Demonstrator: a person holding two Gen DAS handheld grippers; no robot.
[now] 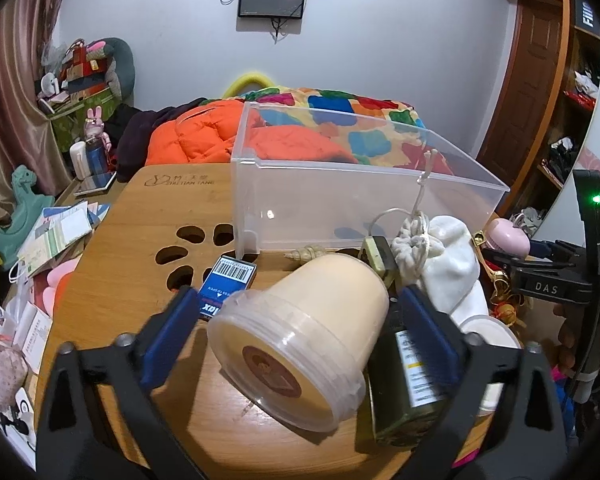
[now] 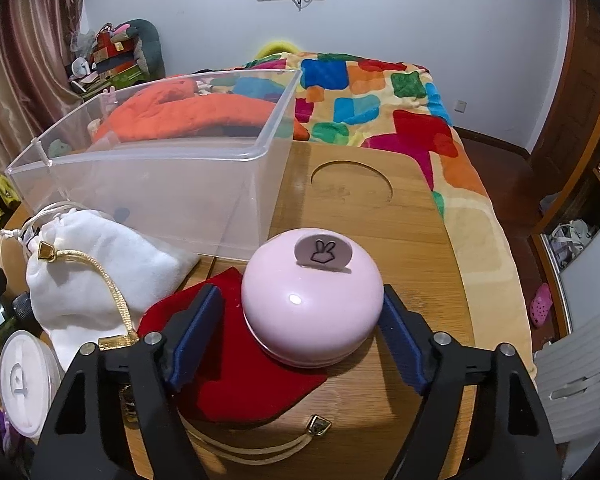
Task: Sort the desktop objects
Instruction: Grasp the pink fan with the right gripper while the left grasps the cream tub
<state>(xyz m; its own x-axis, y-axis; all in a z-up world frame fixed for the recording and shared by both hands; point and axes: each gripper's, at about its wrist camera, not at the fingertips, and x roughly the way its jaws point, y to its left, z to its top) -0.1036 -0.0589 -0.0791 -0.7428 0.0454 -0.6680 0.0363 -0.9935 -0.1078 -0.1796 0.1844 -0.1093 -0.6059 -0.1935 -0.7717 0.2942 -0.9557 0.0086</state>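
L gripper [image 1: 296, 320]: jaws spread either side of the cream tub [image 1: 300, 340], which lay on its side on the tabletop [image 1: 132, 240]; left pad clearly off it, right pad close, contact not clear.
R gripper [image 2: 300, 336]: jaws spread around the pink round case [image 2: 312, 304]; right pad just at its side, left pad apart w/ a gap.
Bin [image 1: 340, 168]: clear, looked empty, at the back of the tabletop, behind both things.
Risk, tub: round and lying down, so an uneven squeeze prob. rolls it toward the blue box [image 1: 228, 284] or into the dark bottle [image 1: 408, 392] beside it.
Risk, right pad: the bottle sat just beside it; could get nipped or knocked.
Risk, case: glossy dome, half on the red cloth [image 2: 236, 368]; pads meeting above its widest part may squirt it out, or drag the cloth along.
Risk, cord: gold strap [image 2: 112, 292] near the left pad, may snag.
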